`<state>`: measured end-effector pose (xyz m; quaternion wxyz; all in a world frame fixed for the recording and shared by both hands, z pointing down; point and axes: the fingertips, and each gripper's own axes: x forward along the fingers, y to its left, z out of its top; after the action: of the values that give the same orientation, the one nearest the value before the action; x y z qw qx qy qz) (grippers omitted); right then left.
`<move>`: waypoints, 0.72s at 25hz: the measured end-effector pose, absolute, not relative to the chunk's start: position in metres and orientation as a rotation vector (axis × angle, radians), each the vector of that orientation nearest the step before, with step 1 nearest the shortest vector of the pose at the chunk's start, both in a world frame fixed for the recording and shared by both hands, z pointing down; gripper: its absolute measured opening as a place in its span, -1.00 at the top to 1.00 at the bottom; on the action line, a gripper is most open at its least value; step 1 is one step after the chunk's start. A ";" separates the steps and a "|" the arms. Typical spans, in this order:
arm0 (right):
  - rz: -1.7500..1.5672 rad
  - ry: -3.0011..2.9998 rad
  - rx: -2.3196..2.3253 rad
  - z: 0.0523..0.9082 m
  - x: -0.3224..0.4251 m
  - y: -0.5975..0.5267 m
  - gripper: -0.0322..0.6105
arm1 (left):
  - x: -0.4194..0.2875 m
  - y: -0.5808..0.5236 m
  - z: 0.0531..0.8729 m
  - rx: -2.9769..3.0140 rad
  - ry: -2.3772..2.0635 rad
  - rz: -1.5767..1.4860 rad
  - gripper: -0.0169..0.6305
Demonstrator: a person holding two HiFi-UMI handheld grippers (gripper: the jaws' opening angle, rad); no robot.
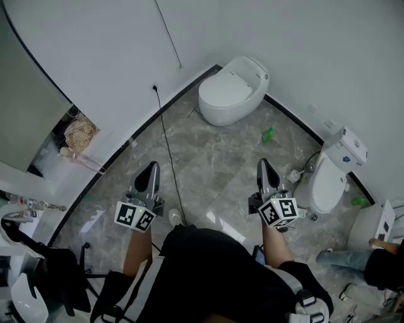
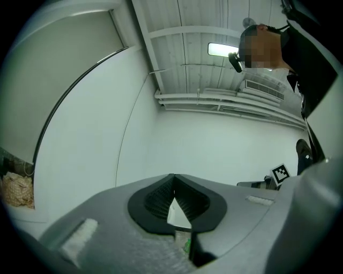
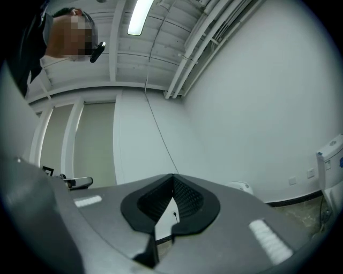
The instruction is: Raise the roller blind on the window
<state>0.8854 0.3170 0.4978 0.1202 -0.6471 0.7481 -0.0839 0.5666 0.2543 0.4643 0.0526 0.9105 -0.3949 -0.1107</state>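
Both left gripper (image 1: 150,166) and right gripper (image 1: 262,164) point level, jaws closed on nothing.

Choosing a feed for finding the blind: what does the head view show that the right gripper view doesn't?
Only head view: a small green bottle and a beige woven bag. Only right gripper view: the long ceiling strip light and white ceiling pipes. Both: the thin dark cord down the white wall, and the right gripper, fingers shut.
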 end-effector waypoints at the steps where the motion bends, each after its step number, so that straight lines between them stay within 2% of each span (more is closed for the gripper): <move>1: -0.238 2.197 -1.881 0.495 0.876 0.307 0.90 | 0.557 0.245 0.463 2.762 -1.216 -0.339 0.95; 9: -0.295 2.266 -1.823 0.498 0.802 0.229 0.90 | 0.472 0.190 0.461 2.744 -1.339 -0.328 0.95; 18: -0.288 2.472 -1.579 0.490 0.659 0.126 0.90 | 0.330 0.164 0.464 2.606 -1.621 -0.323 0.95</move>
<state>0.6585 0.1264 0.4899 0.0969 -0.5333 0.8347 -0.0972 0.3295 0.1639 0.4638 0.0277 0.8442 -0.5250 -0.1047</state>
